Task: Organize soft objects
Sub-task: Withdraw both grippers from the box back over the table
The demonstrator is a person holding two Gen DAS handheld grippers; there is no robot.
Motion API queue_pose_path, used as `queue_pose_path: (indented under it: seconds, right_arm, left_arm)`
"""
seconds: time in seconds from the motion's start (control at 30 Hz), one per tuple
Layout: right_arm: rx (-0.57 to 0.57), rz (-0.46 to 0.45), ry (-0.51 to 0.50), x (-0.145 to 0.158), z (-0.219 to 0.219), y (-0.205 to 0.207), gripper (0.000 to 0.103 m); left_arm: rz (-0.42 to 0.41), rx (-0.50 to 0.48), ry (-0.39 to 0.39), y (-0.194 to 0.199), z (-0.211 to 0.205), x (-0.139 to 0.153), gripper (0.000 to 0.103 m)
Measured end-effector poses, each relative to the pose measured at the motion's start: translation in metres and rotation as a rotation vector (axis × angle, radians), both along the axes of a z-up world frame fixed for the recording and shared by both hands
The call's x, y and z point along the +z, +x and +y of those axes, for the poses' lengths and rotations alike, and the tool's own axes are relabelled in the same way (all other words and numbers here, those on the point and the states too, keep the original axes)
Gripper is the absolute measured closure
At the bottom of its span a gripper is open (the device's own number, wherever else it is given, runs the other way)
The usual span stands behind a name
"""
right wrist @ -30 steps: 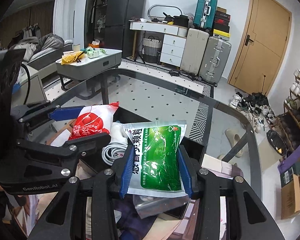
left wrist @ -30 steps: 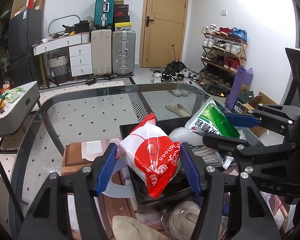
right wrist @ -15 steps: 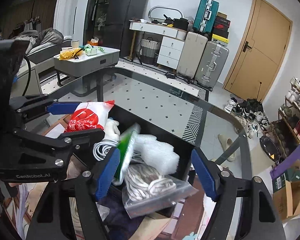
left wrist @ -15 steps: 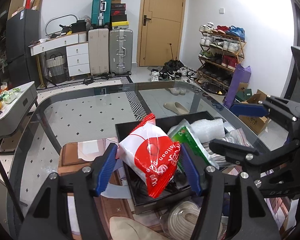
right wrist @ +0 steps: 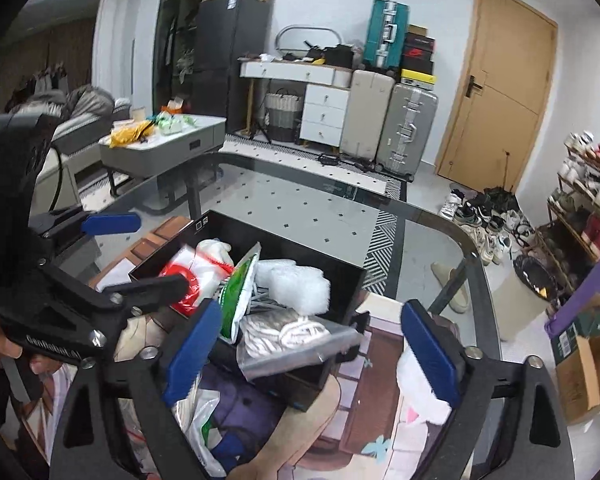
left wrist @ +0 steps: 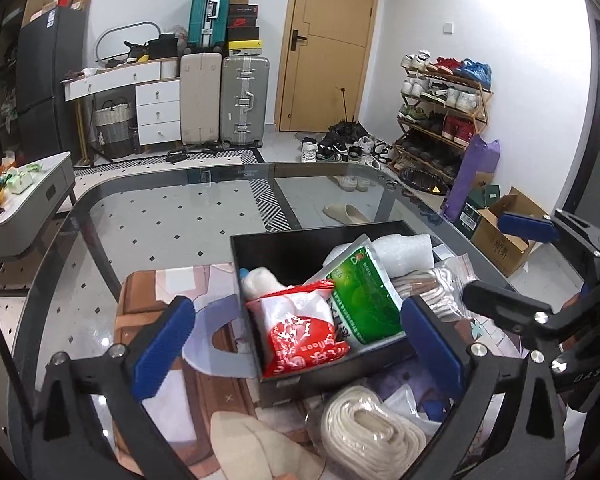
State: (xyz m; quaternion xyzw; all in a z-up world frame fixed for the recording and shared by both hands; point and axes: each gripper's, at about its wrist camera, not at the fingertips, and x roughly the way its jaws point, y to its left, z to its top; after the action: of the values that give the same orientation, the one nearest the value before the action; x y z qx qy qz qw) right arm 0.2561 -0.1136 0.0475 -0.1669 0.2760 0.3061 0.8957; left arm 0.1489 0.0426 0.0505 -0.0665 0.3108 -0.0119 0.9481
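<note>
Both packets now lie in the black box (left wrist: 320,240) on the glass worktop (left wrist: 160,220). We see the left hand-held gripper (left wrist: 296,344), jaws just opened wide and empty, with the red packet (left wrist: 300,332) lying free between and just ahead of them. The right hand-held gripper (right wrist: 312,344), likewise just opened and holding nothing, has the green packet (right wrist: 236,296) leaning on edge by its left finger. The bagged white rope coil (left wrist: 372,428) lies outside the box, nearest the left hand-held gripper, long axis running toward it.

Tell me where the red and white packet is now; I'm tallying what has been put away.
In the left wrist view, the red and white packet lies in the black box, at its near left corner, against the green packet.
</note>
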Motion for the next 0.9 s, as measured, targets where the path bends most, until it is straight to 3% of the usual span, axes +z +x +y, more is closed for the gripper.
queue_pose_path:
  seconds: [0.5, 0.9]
  right_arm:
    - [-0.026, 0.065, 0.027, -0.024, -0.021, -0.027, 0.001]
    - [-0.008, 0.129, -0.002, -0.055, -0.022, -0.038, 0.001]
  left_arm:
    - [-0.011, 0.061, 0.068, -0.05, -0.003, 0.002, 0.0]
    - [0.055, 0.092, 0.073, -0.076, -0.01, -0.032, 0.0]
